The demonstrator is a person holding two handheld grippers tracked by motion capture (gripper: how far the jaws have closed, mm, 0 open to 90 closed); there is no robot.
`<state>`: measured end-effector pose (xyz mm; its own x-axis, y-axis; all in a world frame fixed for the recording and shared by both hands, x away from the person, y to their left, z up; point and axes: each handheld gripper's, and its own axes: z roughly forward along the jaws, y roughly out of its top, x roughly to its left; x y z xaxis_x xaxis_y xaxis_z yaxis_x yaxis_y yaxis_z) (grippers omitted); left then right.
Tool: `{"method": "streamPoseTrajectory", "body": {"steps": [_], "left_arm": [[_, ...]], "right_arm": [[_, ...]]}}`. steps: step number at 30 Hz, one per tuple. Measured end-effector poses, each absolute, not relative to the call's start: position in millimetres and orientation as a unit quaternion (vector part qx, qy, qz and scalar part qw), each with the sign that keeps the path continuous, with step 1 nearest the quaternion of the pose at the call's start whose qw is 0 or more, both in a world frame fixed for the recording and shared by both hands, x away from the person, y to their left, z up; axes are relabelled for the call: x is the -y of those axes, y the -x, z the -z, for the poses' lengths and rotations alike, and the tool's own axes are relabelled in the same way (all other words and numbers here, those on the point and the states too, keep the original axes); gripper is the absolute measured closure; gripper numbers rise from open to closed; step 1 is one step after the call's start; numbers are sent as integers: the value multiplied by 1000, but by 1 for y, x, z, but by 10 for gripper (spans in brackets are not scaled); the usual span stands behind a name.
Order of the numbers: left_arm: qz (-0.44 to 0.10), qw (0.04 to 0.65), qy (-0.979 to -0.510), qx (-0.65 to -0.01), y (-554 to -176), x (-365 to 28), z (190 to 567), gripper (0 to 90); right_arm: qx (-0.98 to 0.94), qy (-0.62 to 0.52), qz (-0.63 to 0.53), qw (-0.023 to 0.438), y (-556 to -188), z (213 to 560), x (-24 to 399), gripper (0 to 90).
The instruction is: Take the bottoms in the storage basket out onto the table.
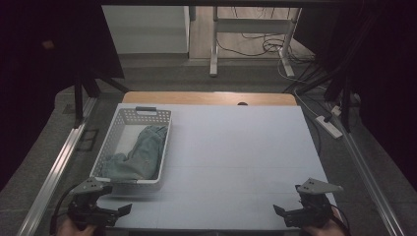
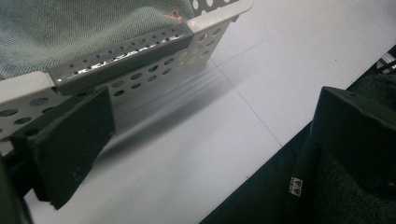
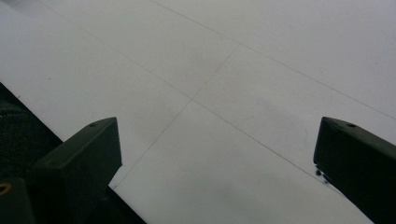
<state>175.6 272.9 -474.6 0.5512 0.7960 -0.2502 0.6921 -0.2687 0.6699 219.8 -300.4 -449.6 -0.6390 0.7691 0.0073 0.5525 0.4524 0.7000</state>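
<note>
Pale grey surface (image 1: 236, 157), dim room. White perforated plastic basket (image 1: 110, 142) at left holds crumpled blue denim cloth (image 1: 140, 155). Left claw (image 1: 110, 212) sits just beside basket's near end, jaws apart, empty. Right claw (image 1: 290, 214) at near right corner, jaws apart, empty.

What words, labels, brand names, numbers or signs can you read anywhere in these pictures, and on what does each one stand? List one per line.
No text can be read.
Small white square tag on the black fabric at the table's near edge, left gripper view: a mark shows, too small and blurred to read.
White perforated plastic basket holding the blue-green denim cloth: no label visible.
Pale grey table top: thin lines, no writing.
</note>
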Motion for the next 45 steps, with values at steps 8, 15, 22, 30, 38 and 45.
{"method": "streamPoseTrajectory", "body": {"steps": [8,15,22,30,38,45], "left_arm": [[-63,381,-793,-472,-177,-274,475,0],[-62,377,-796,-470,-177,-273,475,0],[-60,375,-796,-471,-178,-273,475,0],[-59,376,-796,-471,-178,-273,476,0],[-76,383,-794,-466,-176,-273,472,0],[-75,391,-792,-463,-177,-274,470,0]], "right_arm": [[-835,-402,-345,147,-222,450,302,12],[-836,-401,-346,144,-222,450,302,12],[-838,-398,-344,143,-222,450,301,12],[-844,-393,-336,145,-222,451,299,13],[-846,-392,-331,146,-222,451,298,13],[-851,-385,-326,147,-222,452,297,13]]}}
